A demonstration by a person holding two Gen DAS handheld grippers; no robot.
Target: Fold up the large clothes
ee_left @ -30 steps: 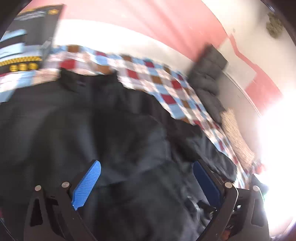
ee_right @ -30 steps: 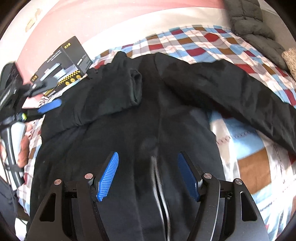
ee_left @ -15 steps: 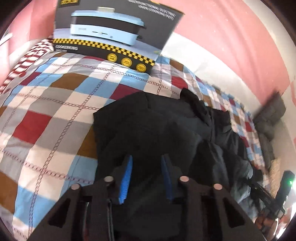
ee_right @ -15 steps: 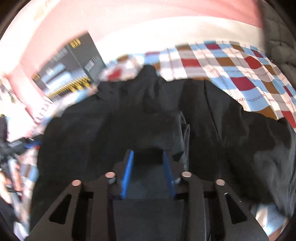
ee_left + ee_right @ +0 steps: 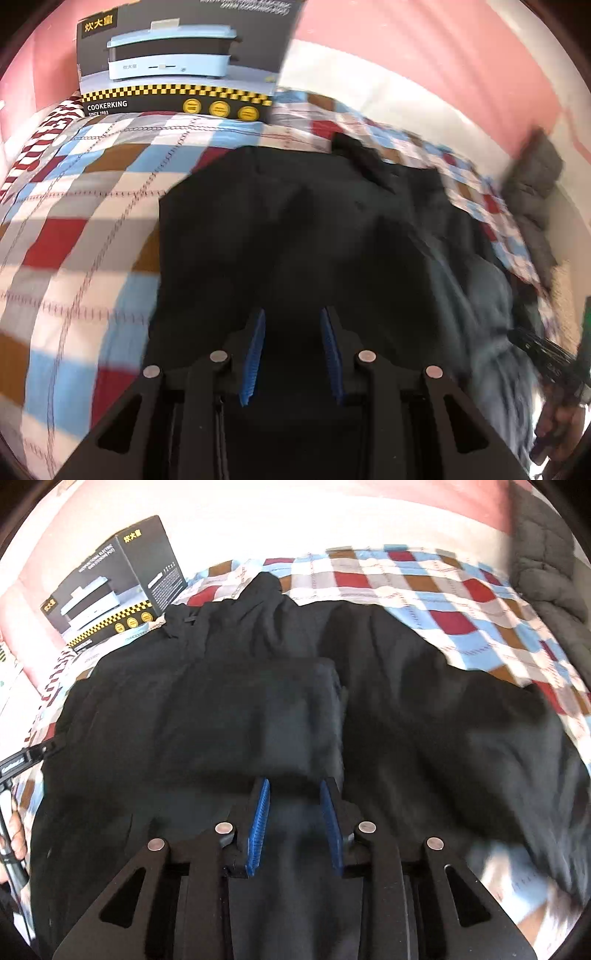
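A large black jacket [image 5: 295, 236] lies spread on a checked bedspread [image 5: 74, 236]. My left gripper [image 5: 293, 325] is shut on the jacket's near left edge, with black fabric between its blue pads. The jacket also fills the right wrist view [image 5: 258, 709], one sleeve folded across the body and the other sleeve [image 5: 461, 716] stretched to the right. My right gripper [image 5: 295, 797] is shut on the jacket's hem near the middle. The left gripper's frame [image 5: 22, 760] shows at the far left of the right wrist view.
A black appliance box [image 5: 184, 62] stands at the head of the bed, and it also shows in the right wrist view [image 5: 118, 587]. A grey quilted jacket [image 5: 546, 554] lies at the far right against the pink and white wall. The checked bedspread [image 5: 424, 587] extends beyond the jacket.
Both grippers went from wide open above the jacket to shut on its fabric. The left one swung to the jacket's left edge; the right one closed on the hem.
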